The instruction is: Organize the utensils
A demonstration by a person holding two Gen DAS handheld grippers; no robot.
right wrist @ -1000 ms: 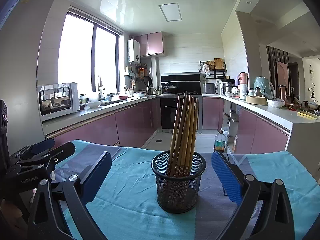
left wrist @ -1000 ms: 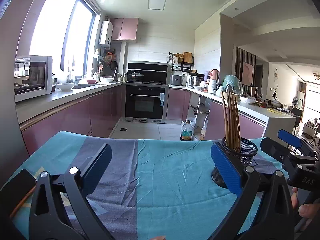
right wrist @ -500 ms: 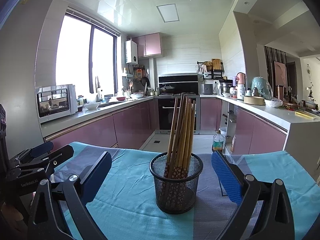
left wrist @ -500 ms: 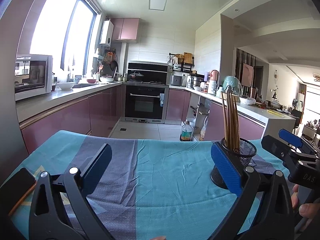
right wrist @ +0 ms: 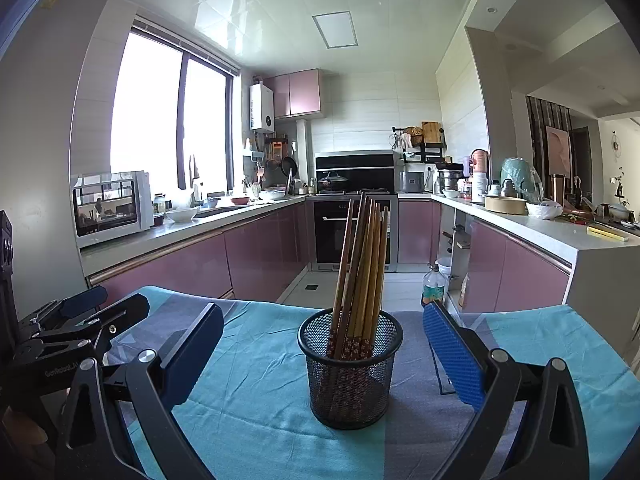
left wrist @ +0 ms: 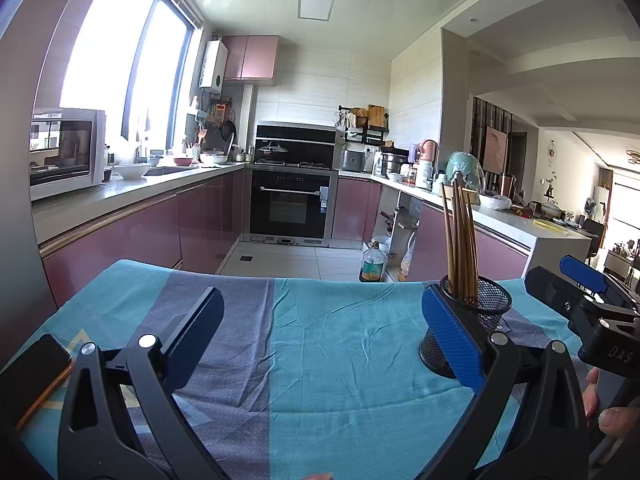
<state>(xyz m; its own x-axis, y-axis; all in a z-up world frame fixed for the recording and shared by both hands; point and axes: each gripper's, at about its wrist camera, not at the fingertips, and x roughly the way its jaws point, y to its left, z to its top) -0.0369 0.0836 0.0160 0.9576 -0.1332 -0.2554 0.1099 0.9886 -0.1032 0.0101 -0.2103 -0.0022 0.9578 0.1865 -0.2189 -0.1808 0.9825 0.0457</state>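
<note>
Your left gripper is held low and level over the blue-and-grey tablecloth, jaws spread wide with only cloth between them. Your right gripper sits in the same low, level pose, also wide and holding nothing; the black mesh holder stands upright on the cloth between its fingers, touching neither. The wooden chopsticks stand bundled in the holder, leaning slightly. In the left wrist view the holder lies just behind your right-hand fingertip. White lettering on the left gripper's body, seen from the right wrist, reads roughly "GenRobot"; the right gripper's body shows "DAS". A dark phone lies at the cloth's left edge. The table's far edge borders open tiled floor before the oven.
</note>
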